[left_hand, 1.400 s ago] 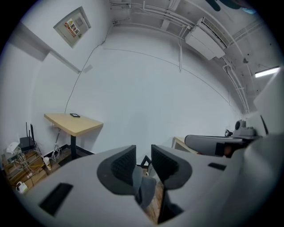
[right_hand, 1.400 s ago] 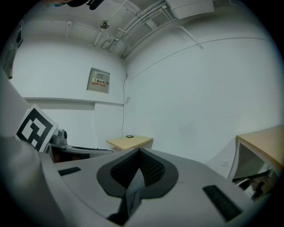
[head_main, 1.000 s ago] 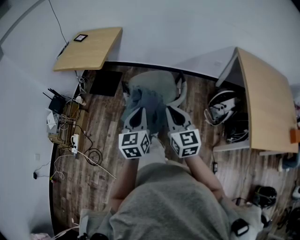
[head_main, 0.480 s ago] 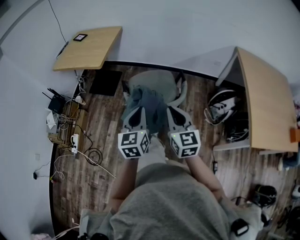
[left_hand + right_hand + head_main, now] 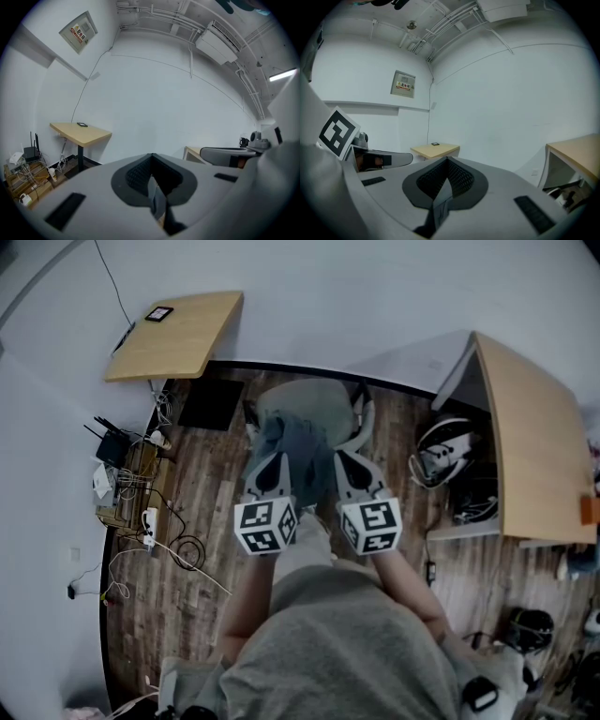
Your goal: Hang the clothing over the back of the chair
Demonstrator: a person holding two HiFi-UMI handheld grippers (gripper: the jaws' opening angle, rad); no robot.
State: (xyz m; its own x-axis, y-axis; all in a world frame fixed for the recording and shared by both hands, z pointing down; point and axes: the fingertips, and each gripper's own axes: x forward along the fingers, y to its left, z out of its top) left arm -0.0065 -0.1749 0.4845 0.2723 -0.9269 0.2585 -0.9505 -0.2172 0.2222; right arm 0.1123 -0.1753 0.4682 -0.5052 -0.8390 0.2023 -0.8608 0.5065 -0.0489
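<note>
Head view: left gripper [image 5: 273, 458] and right gripper [image 5: 343, 458] are holding the blue-grey clothing [image 5: 298, 440] bunched between them, overlapping the near edge of the chair [image 5: 309, 399]. Risk: the garment is hanging as a clump, so it's likely sliding off one side instead of draping over the back. Can't tell if the chair rolls; a nudge might be shifting it.

Left gripper view: jaws are clamping tight on a thin fold of fabric. Small bite, so the garment's weight could be pulling it free.

Right gripper view: same, jaws are pinching a narrow strip. If one side is slipping first, the garment is dropping lopsided.
</note>
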